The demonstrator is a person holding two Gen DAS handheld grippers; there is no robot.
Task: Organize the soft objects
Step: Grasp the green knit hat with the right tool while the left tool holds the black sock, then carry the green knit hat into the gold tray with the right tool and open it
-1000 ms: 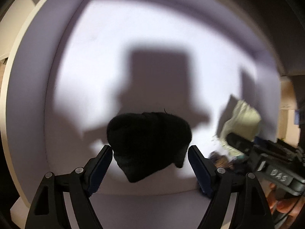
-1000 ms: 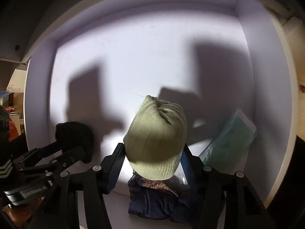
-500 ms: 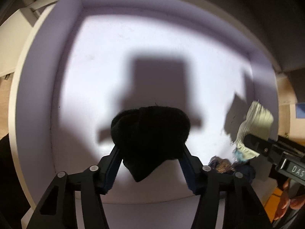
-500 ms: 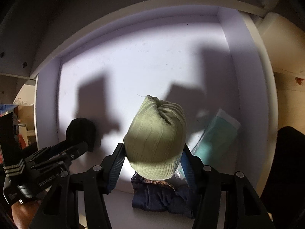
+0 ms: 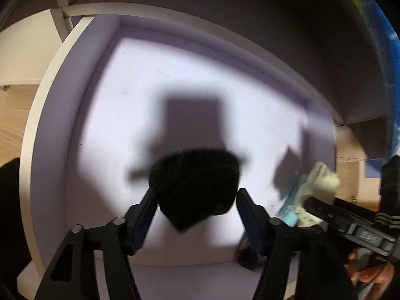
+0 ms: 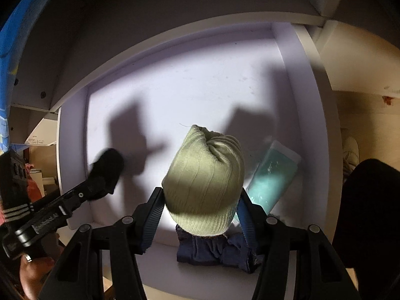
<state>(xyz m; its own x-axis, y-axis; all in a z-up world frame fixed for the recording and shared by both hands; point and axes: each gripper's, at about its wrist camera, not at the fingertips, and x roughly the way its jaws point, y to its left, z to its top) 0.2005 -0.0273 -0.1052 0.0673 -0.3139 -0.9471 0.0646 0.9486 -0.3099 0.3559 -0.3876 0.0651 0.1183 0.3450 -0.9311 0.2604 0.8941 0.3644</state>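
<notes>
- A black knit hat [image 5: 197, 190] is sitting between the left gripper's [image 5: 196, 215] opening jaws, left of the pale green ribbed knit beanie [image 6: 205, 182].
- The beanie is sitting between the right gripper's [image 6: 200, 215] fingers, above a dark blue crumpled cloth [image 6: 215, 250] lying in the white shelf compartment [image 6: 295, 80].
- A teal flat packet [image 6: 272, 177] is leaning at the right.

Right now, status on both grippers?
Left gripper opening around black hat. Right gripper shut on green hat. Navy cloth below.

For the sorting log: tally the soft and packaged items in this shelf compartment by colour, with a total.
Black: 1, the black knit hat between the left gripper fingers.
Light green: 1, the green knit beanie in the right gripper.
Navy: 1, the navy fabric bundle on the shelf floor.
Teal: 1, the teal packet.
Total: 4
</notes>
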